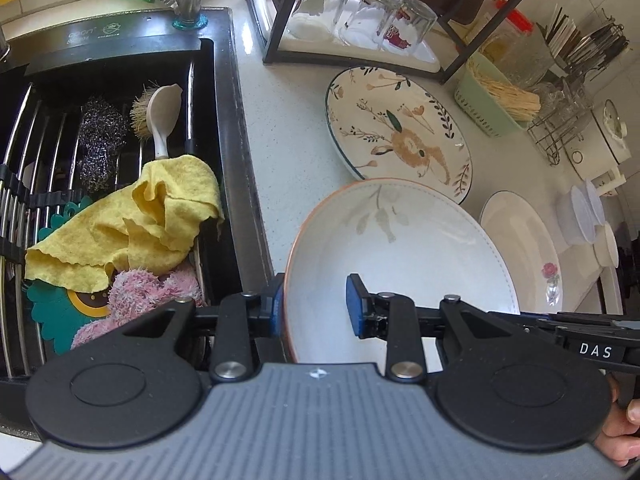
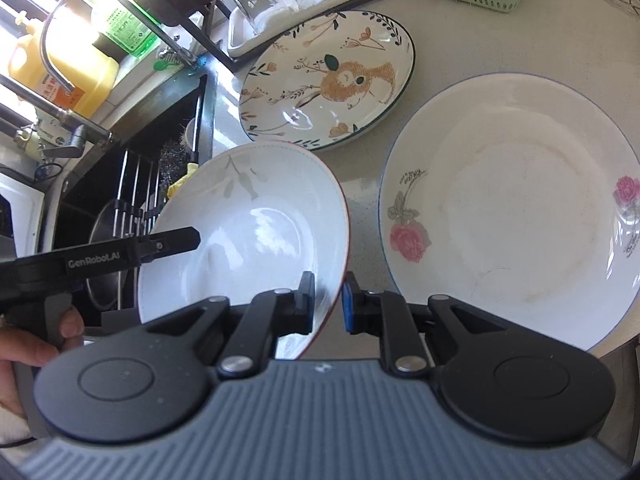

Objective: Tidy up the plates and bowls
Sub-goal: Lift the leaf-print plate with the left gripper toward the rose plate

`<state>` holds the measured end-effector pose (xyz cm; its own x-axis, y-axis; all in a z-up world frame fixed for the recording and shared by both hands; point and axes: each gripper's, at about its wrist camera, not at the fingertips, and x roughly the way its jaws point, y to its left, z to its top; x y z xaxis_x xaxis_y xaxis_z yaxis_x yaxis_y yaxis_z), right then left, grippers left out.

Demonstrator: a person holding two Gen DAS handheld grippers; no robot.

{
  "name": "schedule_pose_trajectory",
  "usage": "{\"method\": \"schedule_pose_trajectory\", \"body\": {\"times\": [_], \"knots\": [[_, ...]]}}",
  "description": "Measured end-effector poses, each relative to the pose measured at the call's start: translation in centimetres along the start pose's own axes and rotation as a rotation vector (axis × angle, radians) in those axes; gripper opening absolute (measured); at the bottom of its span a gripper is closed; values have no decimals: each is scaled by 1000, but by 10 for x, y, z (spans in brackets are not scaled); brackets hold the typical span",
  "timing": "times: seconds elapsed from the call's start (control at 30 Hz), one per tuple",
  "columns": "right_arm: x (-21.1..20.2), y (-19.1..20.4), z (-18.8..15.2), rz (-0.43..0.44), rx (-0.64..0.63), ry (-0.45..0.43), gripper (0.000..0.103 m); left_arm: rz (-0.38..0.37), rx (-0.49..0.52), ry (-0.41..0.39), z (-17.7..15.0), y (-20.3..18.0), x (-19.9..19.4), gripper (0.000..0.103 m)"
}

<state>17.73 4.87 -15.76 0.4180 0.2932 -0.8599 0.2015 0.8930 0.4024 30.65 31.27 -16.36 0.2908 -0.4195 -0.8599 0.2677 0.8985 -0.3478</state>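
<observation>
A white deep plate with an orange rim and grey leaf print (image 1: 400,248) (image 2: 248,224) hangs tilted over the counter beside the sink, held from both sides. My left gripper (image 1: 316,306) is shut on its left rim, one blue pad inside the plate and one outside. In the right wrist view the left gripper (image 2: 188,242) reaches over that same rim. My right gripper (image 2: 328,300) is shut on the plate's right rim. A rabbit-pattern plate (image 1: 400,132) (image 2: 328,80) and a rose-pattern plate (image 1: 528,248) (image 2: 512,208) lie flat on the counter.
The black sink (image 1: 224,120) on the left holds a yellow cloth (image 1: 140,220), a brush and steel wool. Upturned glasses (image 1: 360,16) stand on a tray under a black rack. A green basket (image 1: 492,96), a wire rack and small white bowls (image 1: 584,216) crowd the right.
</observation>
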Motion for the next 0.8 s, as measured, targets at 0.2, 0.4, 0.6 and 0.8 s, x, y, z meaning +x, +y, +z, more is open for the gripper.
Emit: {"method": "schedule_pose_trajectory", "body": {"times": [0.2, 0.4, 0.6, 0.8], "knots": [[-26, 2, 11, 8, -1, -41, 17, -30, 12, -11, 13, -17, -15, 34], [-55, -3, 17, -8, -16, -95, 17, -50, 23, -6, 24, -46, -21, 35], [-78, -25, 24, 1, -15, -160, 17, -56, 26, -18, 28, -77, -20, 35], [-96, -52, 28, 33, -8, -197, 17, -47, 24, -39, 29, -110, -11, 35]]}}
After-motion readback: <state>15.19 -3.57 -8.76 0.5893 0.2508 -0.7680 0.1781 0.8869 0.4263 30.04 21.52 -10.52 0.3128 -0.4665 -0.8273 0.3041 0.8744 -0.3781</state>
